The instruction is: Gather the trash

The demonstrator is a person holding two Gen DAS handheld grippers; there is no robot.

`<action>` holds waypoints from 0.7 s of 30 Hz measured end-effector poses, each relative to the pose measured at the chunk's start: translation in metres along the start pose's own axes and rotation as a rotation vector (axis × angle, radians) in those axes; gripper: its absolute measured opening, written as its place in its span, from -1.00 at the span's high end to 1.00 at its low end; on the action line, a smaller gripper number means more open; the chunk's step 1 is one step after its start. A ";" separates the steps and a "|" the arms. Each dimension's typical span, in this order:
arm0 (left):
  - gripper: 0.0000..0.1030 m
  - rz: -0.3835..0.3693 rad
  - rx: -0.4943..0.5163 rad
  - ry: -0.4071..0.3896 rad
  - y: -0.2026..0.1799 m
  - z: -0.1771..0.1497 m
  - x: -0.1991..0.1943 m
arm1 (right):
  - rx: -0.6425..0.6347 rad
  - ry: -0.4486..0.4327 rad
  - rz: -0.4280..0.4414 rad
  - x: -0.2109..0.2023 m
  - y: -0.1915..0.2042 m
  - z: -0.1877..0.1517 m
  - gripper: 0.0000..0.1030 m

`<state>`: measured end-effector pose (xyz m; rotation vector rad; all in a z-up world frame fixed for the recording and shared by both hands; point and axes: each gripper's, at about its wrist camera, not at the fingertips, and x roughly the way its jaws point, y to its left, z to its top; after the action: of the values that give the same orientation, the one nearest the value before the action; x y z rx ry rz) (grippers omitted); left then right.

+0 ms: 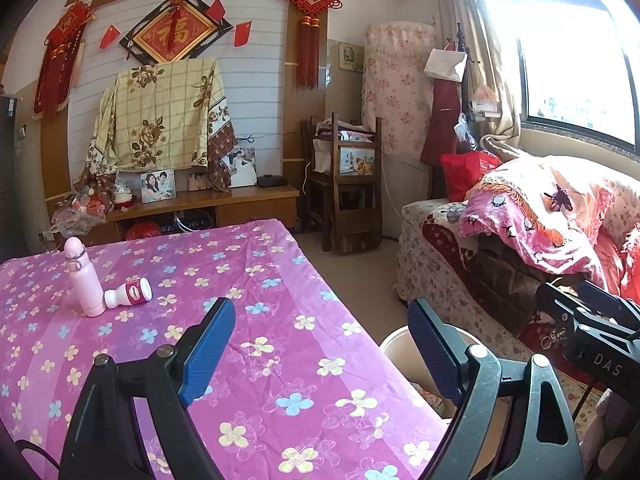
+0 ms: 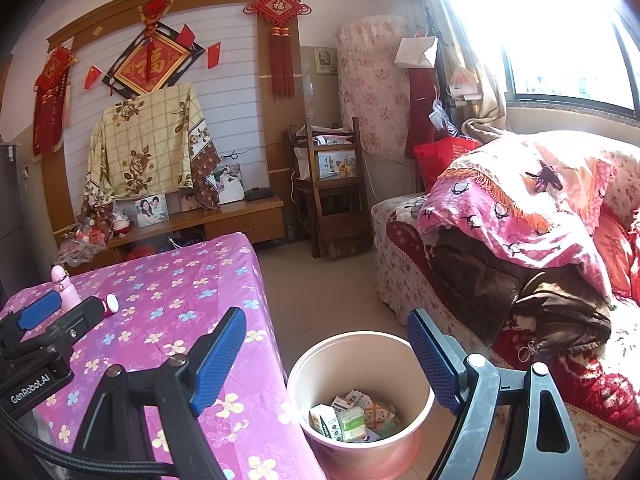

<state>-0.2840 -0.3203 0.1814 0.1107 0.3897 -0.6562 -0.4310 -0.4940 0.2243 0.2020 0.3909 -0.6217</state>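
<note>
The table (image 1: 280, 320), under a purple flowered cloth, carries little. On the floor beside it stands the pink bin (image 2: 360, 344), already holding cartons and wrappers. One piece looks left: a small white bottle (image 1: 130, 292) with a red label, on its side against an upright pink flask (image 1: 82, 276). Left gripper (image 1: 320, 344) and right gripper (image 2: 326, 356) hover with fingers released and empty; next, the left likely reaches for the bottle.

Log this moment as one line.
left tool: open, empty | right tool: open, empty | small bottle: lying on table | bin: holds cartons
</note>
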 end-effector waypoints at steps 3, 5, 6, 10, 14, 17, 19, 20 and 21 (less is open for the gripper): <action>-0.71 0.004 -0.002 0.008 0.000 0.000 0.002 | -0.007 0.002 0.000 0.001 0.001 0.001 -0.65; -0.71 0.007 0.001 0.009 0.000 0.000 0.003 | -0.008 0.004 0.000 0.003 0.001 0.000 -0.65; -0.71 0.008 0.002 0.009 0.000 0.000 0.003 | -0.007 0.005 0.001 0.003 0.001 0.000 -0.65; -0.71 0.009 0.005 0.006 0.000 0.000 0.003 | -0.008 0.010 0.004 0.006 0.002 -0.001 -0.65; -0.71 0.006 0.013 0.006 -0.001 0.000 0.003 | -0.007 0.016 0.004 0.008 0.002 -0.002 -0.65; -0.71 0.010 0.025 0.005 -0.003 0.000 0.003 | -0.004 0.021 0.005 0.009 0.001 -0.003 -0.65; -0.71 0.014 0.033 0.010 -0.004 -0.002 0.005 | -0.004 0.024 0.006 0.009 0.002 -0.003 -0.65; -0.71 0.014 0.034 0.012 -0.005 -0.002 0.006 | -0.005 0.024 0.005 0.009 0.002 -0.003 -0.65; -0.71 0.012 0.034 0.015 -0.005 -0.003 0.006 | -0.007 0.024 0.005 0.009 0.002 -0.003 -0.65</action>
<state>-0.2837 -0.3270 0.1761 0.1504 0.3923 -0.6503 -0.4237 -0.4960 0.2175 0.2043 0.4155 -0.6134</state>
